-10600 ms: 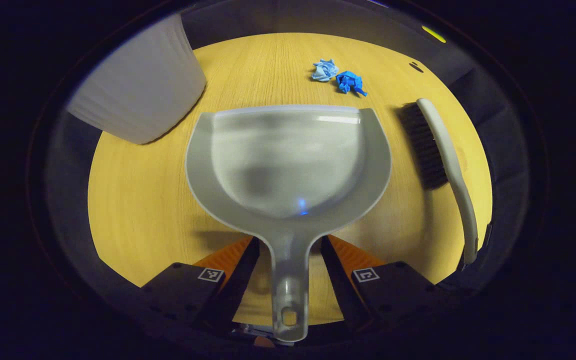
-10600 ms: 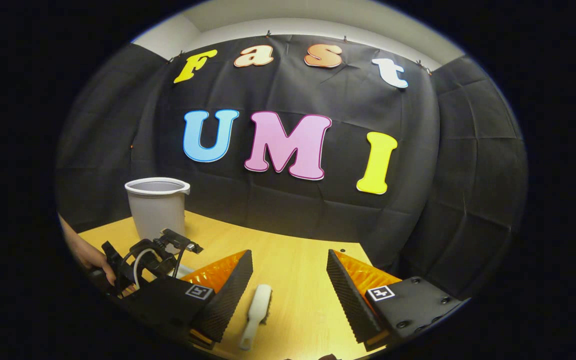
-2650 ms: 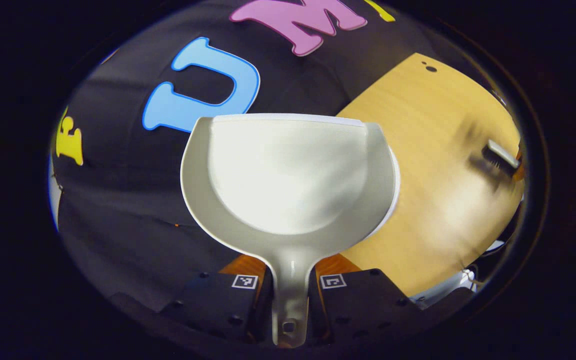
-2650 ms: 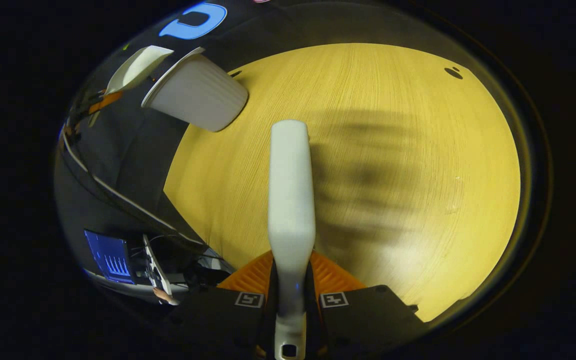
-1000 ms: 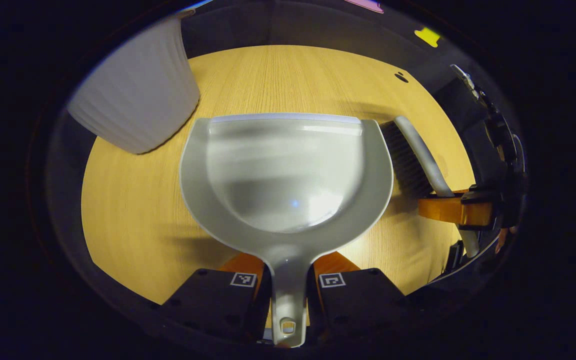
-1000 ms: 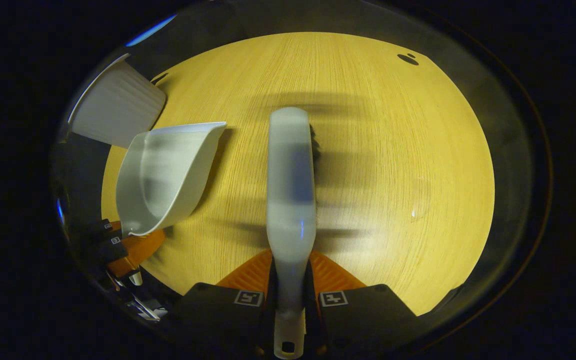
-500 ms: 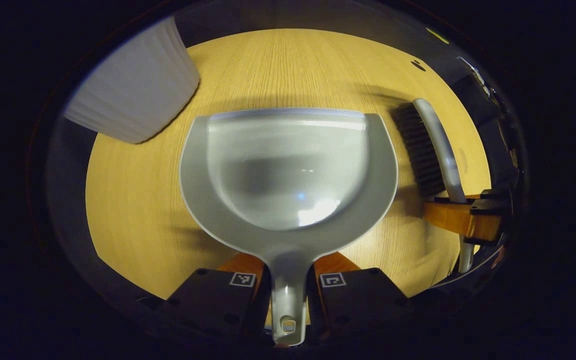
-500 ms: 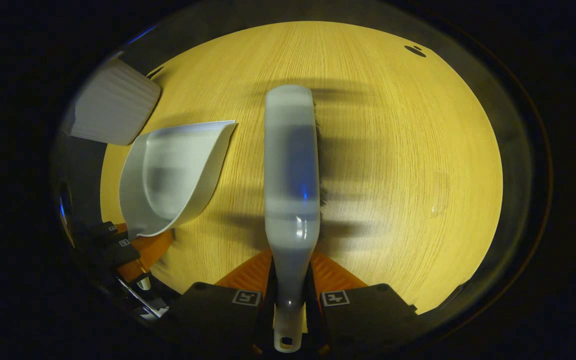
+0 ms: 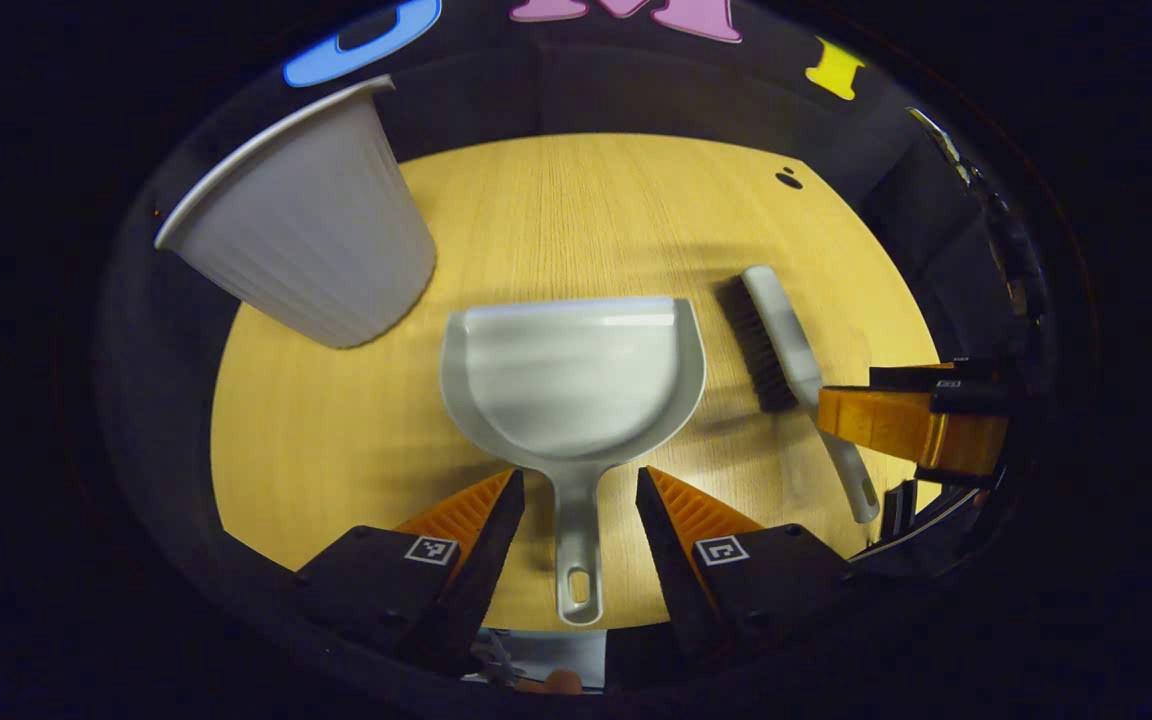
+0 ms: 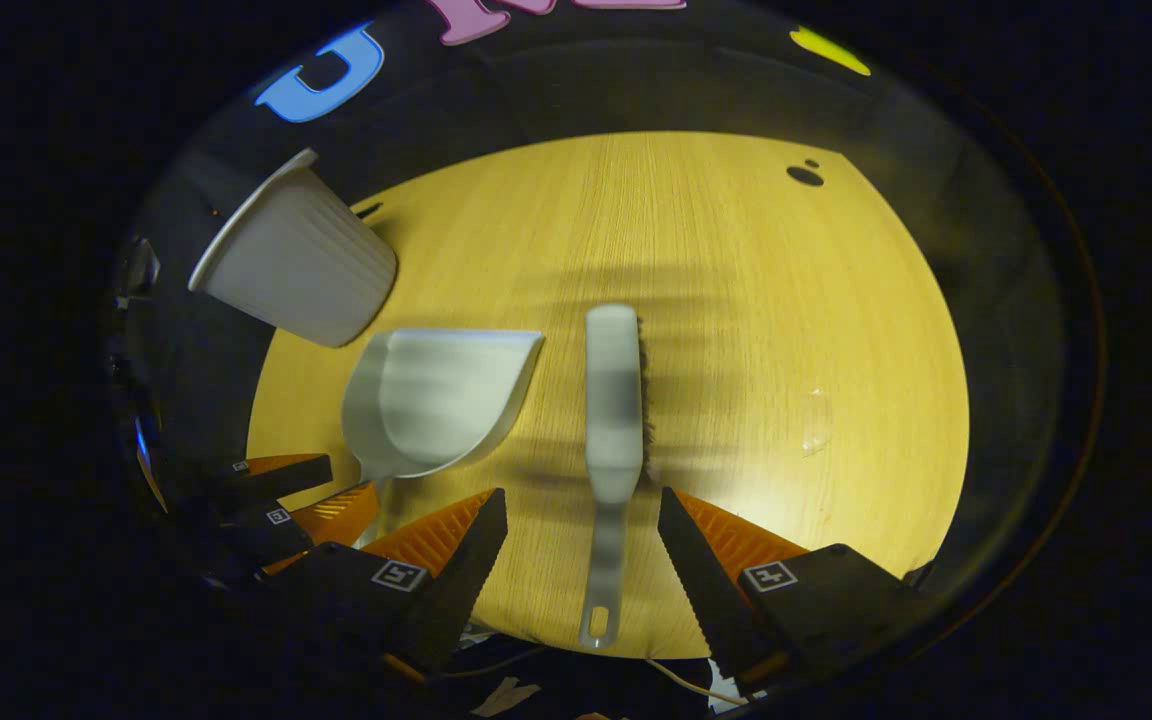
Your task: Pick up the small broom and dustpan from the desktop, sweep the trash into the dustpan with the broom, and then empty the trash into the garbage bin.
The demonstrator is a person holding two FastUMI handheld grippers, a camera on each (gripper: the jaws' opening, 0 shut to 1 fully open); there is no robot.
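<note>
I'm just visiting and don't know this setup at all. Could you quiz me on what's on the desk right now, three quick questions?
1. True or false: the left gripper is clamped on the dustpan handle.
2. What lies just right of the dustpan in the left gripper view? A) a sponge B) the small broom C) a bottle
3. Fill in: the ribbed white garbage bin stands on the wooden ____.

Key:
1. False; its fingers stand open on either side of the handle.
2. B; the right gripper is open around its handle too.
3. Desktop.
</note>
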